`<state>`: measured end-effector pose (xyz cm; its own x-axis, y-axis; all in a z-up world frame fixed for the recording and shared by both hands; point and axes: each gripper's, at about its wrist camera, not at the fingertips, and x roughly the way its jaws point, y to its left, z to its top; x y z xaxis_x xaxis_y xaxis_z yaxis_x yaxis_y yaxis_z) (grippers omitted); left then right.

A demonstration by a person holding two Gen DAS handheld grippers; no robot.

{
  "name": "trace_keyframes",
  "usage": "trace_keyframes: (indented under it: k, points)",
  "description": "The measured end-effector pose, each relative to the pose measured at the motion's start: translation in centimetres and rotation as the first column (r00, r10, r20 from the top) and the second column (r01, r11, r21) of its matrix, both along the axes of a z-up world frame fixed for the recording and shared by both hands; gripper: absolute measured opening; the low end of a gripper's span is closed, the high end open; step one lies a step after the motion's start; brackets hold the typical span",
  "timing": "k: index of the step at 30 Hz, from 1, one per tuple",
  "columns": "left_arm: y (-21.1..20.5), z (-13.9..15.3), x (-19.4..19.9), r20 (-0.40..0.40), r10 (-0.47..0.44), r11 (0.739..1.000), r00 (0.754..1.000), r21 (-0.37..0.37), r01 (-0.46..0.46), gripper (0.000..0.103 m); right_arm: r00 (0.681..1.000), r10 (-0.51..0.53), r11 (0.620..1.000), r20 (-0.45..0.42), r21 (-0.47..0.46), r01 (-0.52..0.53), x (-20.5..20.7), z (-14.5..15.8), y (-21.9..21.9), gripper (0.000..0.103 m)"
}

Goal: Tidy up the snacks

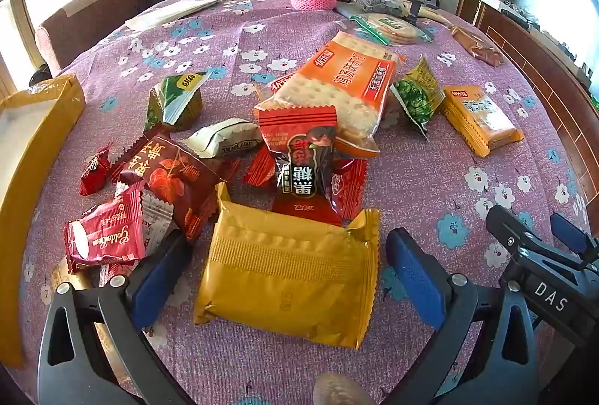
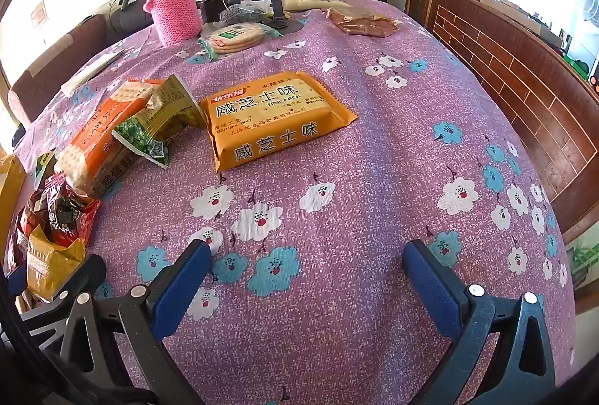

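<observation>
- Both tongs stood wide open and gripped nothing: my left gripper (image 1: 288, 277) hung tilted down over the snack pile, my right gripper (image 2: 307, 281) over bare flowered tablecloth (image 2: 355, 158).
- Between the left gripper's blue pads (image 1: 415, 277) lay a gold packet (image 1: 288, 277), flat on the cloth; I saw gaps on both sides, so neither pad touched it.
- Just beyond the gold packet a red-and-black candy bag (image 1: 303, 158) leaned on a long orange cracker pack (image 1: 344, 90).
- Left of that lay a dark red leaf-printed bag (image 1: 168, 176), a small red wafer packet (image 1: 105, 240), and a white packet (image 1: 221, 139); a green-and-gold pouch (image 1: 172, 101) sat farther off.
- At the far left edge stood a yellow box (image 1: 41, 128), open on top.
- Ahead of the right gripper, well apart from it, an orange biscuit pack (image 2: 269, 116) lay alone; a green pea pouch (image 2: 149, 131) leaned beside it on the left.
- At the far side of the table I saw a pink flask (image 2: 172, 4) in a knitted sleeve and a round cracker bag (image 2: 236, 38).
</observation>
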<state>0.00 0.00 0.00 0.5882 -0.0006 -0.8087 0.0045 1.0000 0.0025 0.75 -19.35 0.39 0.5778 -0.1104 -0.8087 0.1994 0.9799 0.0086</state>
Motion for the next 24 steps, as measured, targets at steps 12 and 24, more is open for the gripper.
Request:
trace_keyframes:
  k: [12,24]
  points:
    - [0.03,0.01,-0.02,-0.001,0.010,1.000,1.000,-0.001,-0.010,0.103,1.000,0.000,1.000,0.001,0.000,0.000,-0.01,0.01,0.00,0.103]
    - [0.02,0.09,-0.02,0.000,0.010,1.000,1.000,0.001,-0.010,0.103,1.000,0.000,1.000,0.001,0.000,0.000,-0.01,0.01,0.00,0.103]
